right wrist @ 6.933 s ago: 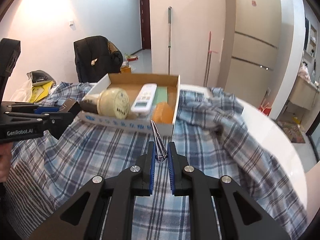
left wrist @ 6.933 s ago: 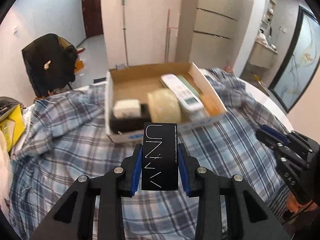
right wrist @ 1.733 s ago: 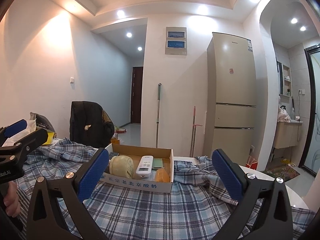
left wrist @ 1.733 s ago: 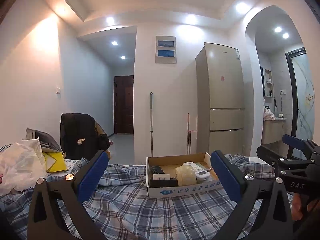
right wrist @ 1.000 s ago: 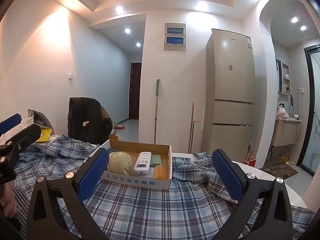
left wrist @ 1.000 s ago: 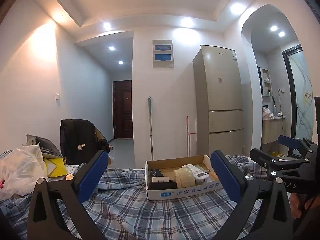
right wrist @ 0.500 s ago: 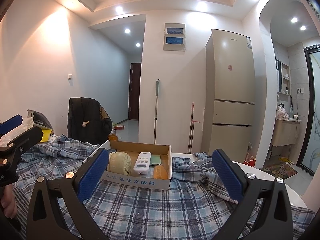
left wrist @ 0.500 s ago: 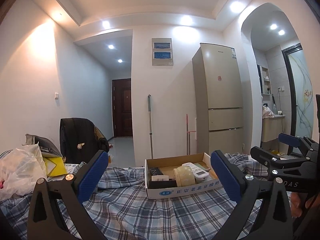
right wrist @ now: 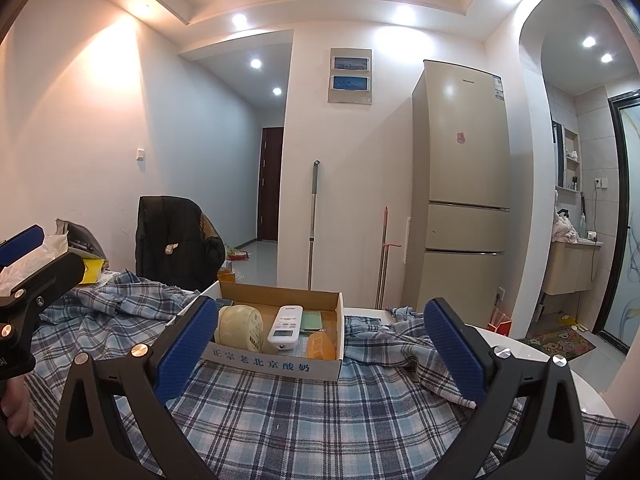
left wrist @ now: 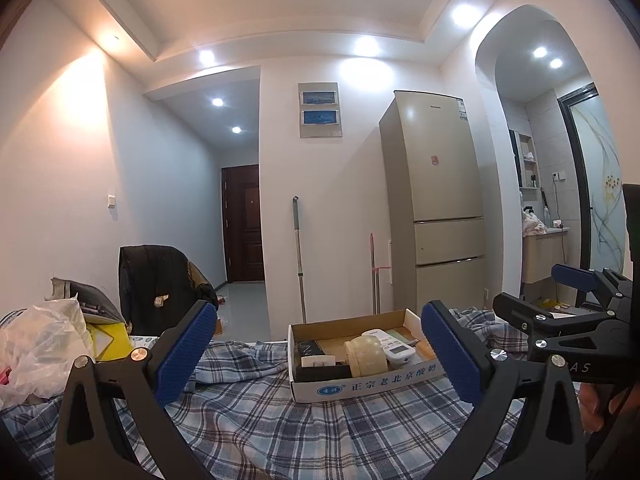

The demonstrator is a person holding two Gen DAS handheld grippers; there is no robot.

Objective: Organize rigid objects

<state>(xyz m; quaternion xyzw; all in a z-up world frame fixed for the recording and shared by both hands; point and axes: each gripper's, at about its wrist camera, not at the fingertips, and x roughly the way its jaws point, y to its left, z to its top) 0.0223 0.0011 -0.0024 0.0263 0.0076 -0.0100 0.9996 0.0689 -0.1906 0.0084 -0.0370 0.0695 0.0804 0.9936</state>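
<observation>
Left gripper (left wrist: 318,354) has its jaws spread wide w/ nothing between the blue pads, held level above the plaid cloth (left wrist: 256,420) and aimed at the cardboard box (left wrist: 360,386). Right gripper (right wrist: 320,354) is likewise wide apart and holds nothing; it points at the same box from the other side, also clear of the cloth.

Left wrist view, going left to right: a white plastic bag (left wrist: 38,344) and sth yellow beside it at the table's far left, then a chair draped w/ a dark jacket (left wrist: 154,284) behind the table. The box sits mid-table on the cloth, printed front wall toward the grippers. Inside it, left to right: a black carton (left wrist: 310,347) w/ a small white block (left wrist: 319,361) in front of it, a cream tape roll (left wrist: 366,354) on edge, a white remote (left wrist: 394,346) leaning toward the right wall. At far right the other gripper shows w/ a bit of the person's hand (left wrist: 592,408) below it.

Right wrist view, left to right in the box: tape roll, remote, a green flat item (right wrist: 312,320) behind, an orange block (right wrist: 320,347) at the front right corner. All items lie within the box walls; none on the cloth. A mop handle (right wrist: 313,224) and beige fridge (right wrist: 464,192) stand against the back wall.
</observation>
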